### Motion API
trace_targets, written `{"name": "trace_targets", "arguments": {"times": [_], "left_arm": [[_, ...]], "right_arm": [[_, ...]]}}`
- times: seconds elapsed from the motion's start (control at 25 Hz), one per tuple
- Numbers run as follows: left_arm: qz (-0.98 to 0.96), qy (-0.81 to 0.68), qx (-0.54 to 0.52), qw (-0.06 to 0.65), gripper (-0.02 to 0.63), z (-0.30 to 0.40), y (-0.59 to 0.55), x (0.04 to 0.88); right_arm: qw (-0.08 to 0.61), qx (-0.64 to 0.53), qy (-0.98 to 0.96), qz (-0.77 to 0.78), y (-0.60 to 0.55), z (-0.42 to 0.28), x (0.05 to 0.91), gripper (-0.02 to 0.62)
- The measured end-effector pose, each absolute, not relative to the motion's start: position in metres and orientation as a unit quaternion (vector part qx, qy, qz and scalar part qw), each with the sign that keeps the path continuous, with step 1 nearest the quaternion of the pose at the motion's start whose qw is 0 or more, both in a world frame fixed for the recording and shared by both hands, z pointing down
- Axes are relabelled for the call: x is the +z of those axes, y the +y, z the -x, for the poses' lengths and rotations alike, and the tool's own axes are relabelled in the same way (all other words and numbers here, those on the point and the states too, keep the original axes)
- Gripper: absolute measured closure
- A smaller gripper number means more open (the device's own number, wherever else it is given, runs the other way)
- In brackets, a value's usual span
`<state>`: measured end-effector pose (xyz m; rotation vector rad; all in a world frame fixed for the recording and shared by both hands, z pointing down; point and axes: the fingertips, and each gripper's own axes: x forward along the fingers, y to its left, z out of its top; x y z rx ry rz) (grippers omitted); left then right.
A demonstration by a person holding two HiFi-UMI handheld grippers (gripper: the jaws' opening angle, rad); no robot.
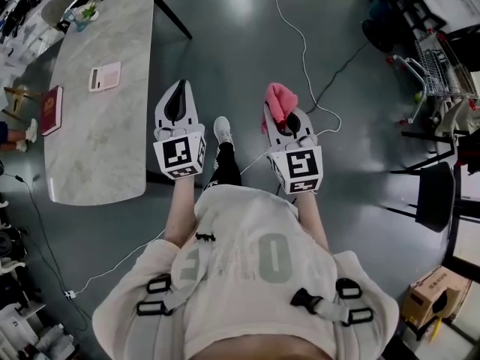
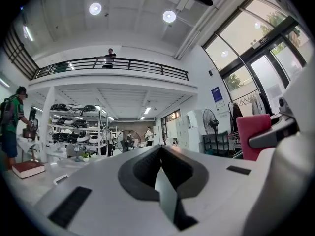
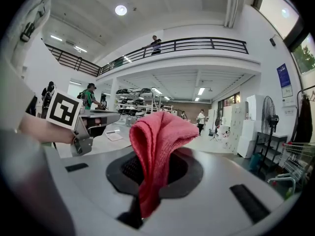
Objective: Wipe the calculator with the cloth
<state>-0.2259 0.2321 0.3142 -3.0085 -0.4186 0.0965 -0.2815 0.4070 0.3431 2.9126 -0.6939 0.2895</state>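
A white calculator (image 1: 105,76) lies on the grey marble table (image 1: 97,148) to my left; in the right gripper view the calculator (image 3: 114,135) shows as a pale slab on the tabletop. My right gripper (image 1: 280,112) hangs over the floor, away from the table, shut on a pink cloth (image 1: 280,98) that stands up bunched between the jaws (image 3: 158,146). My left gripper (image 1: 180,90) is beside the table's near edge, jaws shut with nothing in them (image 2: 161,154). From the left gripper view the cloth (image 2: 253,134) shows at the right.
A red book (image 1: 51,109) lies near the table's left edge, and small items (image 1: 81,12) stand at its far end. A white cable (image 1: 300,51) runs over the floor. A wire cart (image 1: 439,70), a black chair (image 1: 435,193) and a cardboard box (image 1: 431,295) stand at the right.
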Motion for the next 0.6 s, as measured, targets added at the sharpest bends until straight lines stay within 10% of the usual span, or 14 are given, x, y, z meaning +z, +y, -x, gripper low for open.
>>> {"name": "trace_targets", "arguments": {"times": [0.6], "left_arm": [[0.981, -0.184, 0.025, 0.061, 0.584, 0.028, 0.227, 0.301]], "right_arm": [[0.066, 0.112, -0.231, -0.964, 0.371, 0.087, 0.344, 0.540]]}}
